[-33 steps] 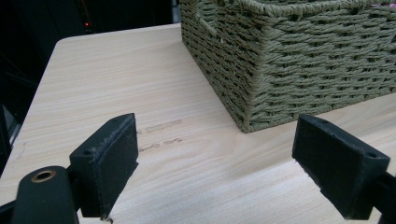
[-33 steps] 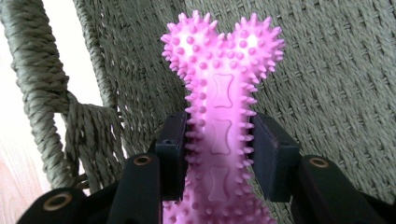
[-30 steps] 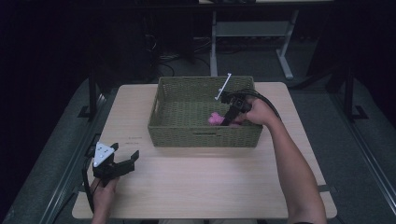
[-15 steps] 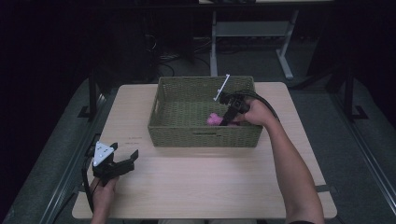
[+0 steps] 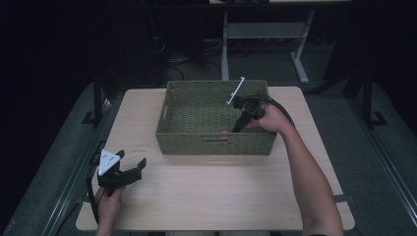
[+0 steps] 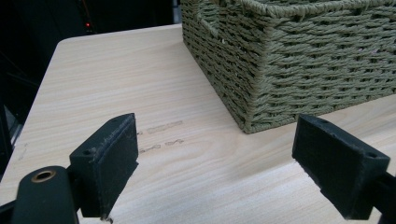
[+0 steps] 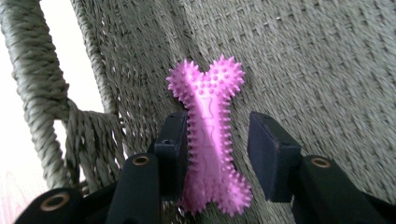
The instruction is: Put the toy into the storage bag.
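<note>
— Reaching into the woven basket [image 5: 211, 142], the right gripper [image 5: 236, 129] points down by the near wall, where the pink spiky bone toy [image 7: 210, 140] lies against the weave.

— Are its jaws clamped on the toy?

— Not fully. In the right gripper view 1 pad touches the toy's spiked edge, while the other stands apart from it with a clear gap. The jaws have just been opening, with the toy between them, so the grip is released.

— Where does the toy sit in the basket?

— From the high view just a speck of pink [image 5: 224, 133] shows at the near wall, right of its middle; it probably rests on the basket floor, though the picture is too small to be sure.

— And the other hand?

— The left gripper [image 5: 129, 169] is held low over the worktop [image 5: 221, 191] at its near left corner, well apart from the basket. Its 2 jaws are spread wide with nothing between them.
</note>
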Demonstrator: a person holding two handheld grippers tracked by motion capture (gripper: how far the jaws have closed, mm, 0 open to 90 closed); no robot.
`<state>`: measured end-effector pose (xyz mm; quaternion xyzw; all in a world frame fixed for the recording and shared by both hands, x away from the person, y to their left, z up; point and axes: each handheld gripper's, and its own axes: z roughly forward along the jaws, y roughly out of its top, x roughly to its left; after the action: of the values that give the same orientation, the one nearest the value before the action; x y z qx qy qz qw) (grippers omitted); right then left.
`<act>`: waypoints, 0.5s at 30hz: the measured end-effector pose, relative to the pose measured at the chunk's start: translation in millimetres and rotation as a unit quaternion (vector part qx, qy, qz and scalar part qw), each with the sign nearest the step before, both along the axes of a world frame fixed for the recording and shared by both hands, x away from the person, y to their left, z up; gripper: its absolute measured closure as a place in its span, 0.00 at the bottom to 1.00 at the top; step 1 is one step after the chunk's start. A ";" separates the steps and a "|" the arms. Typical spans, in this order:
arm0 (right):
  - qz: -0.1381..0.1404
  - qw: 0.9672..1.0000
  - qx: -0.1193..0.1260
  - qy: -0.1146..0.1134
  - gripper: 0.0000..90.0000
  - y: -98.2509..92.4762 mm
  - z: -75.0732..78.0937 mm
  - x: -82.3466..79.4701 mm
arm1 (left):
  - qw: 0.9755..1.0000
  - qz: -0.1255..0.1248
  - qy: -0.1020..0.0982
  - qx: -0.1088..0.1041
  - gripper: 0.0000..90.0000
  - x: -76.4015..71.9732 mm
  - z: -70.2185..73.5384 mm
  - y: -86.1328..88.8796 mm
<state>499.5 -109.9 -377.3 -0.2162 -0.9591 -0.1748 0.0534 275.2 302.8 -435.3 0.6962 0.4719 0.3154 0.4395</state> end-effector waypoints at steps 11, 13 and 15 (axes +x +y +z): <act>-0.009 1.000 0.005 -0.006 0.58 -7.2 6.7 -5.7 | 1.000 -0.002 0.001 -0.002 0.15 -0.1 -0.3 0.0; -0.009 1.000 0.005 -0.008 0.58 -7.5 7.8 -6.1 | 1.000 -0.002 0.001 -0.003 0.15 -0.2 -0.1 -0.1; -0.011 1.000 0.008 -0.012 0.57 -8.4 11.9 -7.8 | 1.000 -0.004 0.002 0.000 0.15 0.0 -0.3 -0.7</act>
<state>491.7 -118.3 -365.4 -0.2244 -0.9557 -0.1858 0.0414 275.2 302.2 -435.6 0.6984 0.4701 0.3124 0.4400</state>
